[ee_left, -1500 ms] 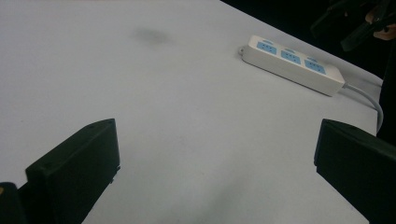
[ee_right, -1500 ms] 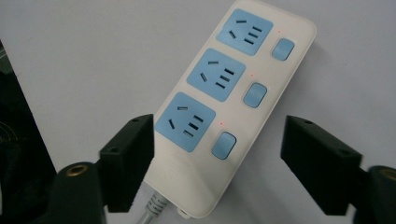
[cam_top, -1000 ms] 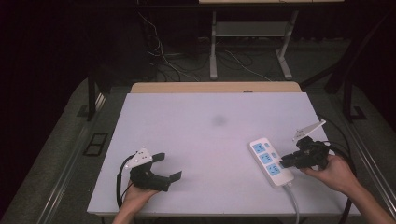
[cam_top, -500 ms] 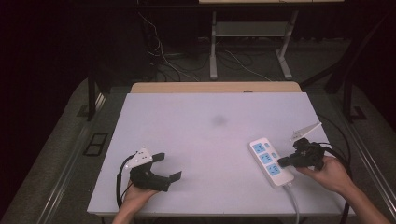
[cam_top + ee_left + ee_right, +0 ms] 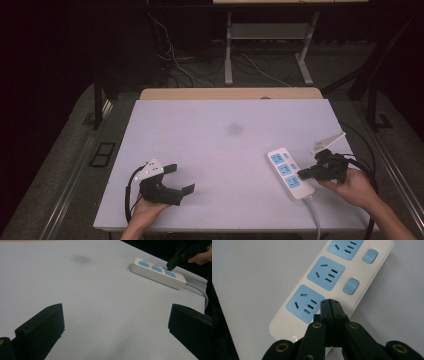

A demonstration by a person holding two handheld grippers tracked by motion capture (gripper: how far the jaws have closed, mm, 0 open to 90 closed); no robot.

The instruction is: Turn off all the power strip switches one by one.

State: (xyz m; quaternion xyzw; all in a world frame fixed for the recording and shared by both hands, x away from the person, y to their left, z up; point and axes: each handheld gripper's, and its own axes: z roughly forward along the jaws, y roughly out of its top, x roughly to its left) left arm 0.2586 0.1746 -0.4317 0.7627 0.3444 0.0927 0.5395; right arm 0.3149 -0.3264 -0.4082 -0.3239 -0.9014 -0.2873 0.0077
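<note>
Now the right gripper (image 5: 329,305) has just drawn its jaws fully together with nothing between them, and the closed tip sits over the power strip (image 5: 290,172), where the third switch should be. The strip lies near the worktop's right edge, toward the near corner, two red lamps lit. That looks like a button press in hand. Resting by the near left corner, the left gripper (image 5: 182,180) has its jaws wide apart and empty.

Right gripper (image 5: 303,174) jaws just closed together, empty, tips now over the power strip (image 5: 289,172).
</note>
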